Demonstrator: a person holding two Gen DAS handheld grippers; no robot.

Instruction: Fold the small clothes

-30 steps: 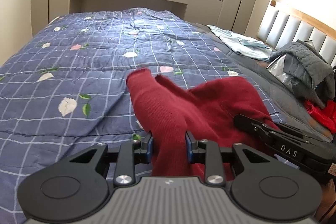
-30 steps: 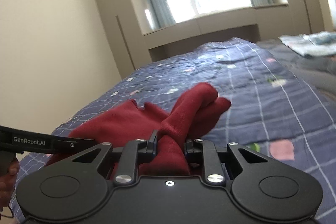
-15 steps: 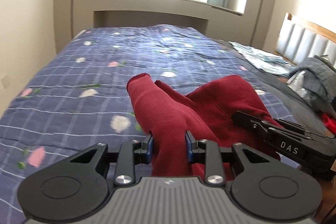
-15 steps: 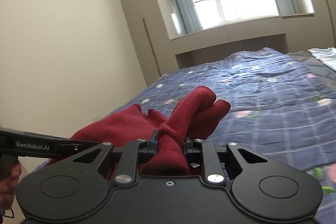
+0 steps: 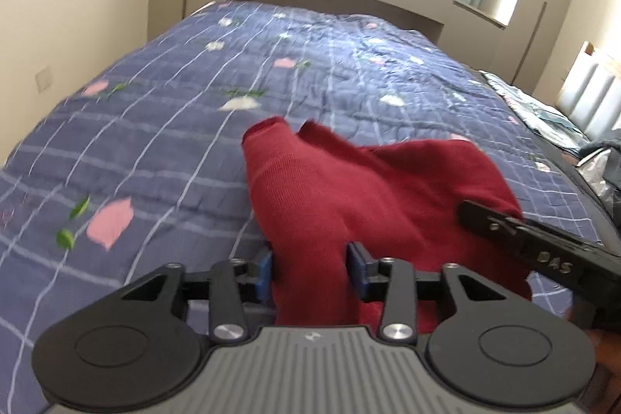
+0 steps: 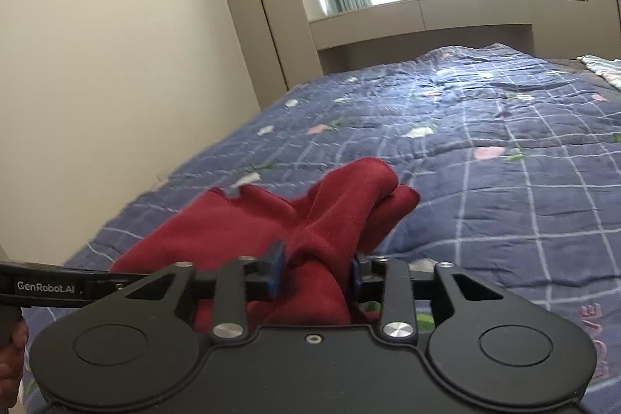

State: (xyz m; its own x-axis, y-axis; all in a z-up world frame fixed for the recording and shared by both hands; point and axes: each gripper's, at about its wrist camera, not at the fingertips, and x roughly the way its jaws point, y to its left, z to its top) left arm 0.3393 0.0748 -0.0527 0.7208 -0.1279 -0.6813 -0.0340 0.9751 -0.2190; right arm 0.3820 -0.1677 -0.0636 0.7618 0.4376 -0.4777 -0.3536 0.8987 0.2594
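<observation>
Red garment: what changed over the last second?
Both tongs tilted upward with the red garment, so the views show more wall and window and less of the blue quilt. Left tongs and right tongs stayed clamped on it; nothing released, the bunching unchanged.

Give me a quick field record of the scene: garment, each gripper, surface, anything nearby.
garment: red knit garment, bunched, held up off the bed at two places
left gripper: shut on a fold of the garment
right gripper: shut on another fold of the garment
surface: blue checked quilt with flower print, covering the bed
nearby: light blue cloth at the quilt's far right edge
fold state: not yet laid flat
</observation>
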